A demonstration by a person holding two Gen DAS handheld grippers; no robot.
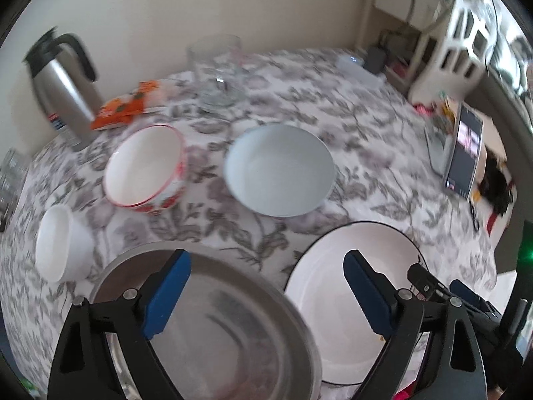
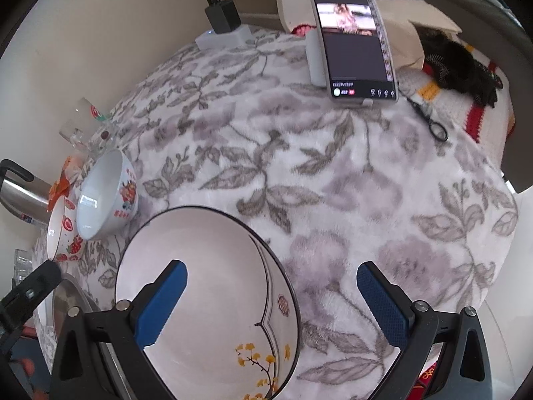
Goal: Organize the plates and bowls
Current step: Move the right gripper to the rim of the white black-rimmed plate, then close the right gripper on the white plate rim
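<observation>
Right wrist: plate (image 2: 213,286) rim under open right tool (image 2: 271,296).

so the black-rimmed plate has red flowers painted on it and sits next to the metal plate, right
Not quite: the flowers on the black-rimmed plate are yellow, not red, as the right wrist view shows. It does sit next to the metal plate.
</observation>
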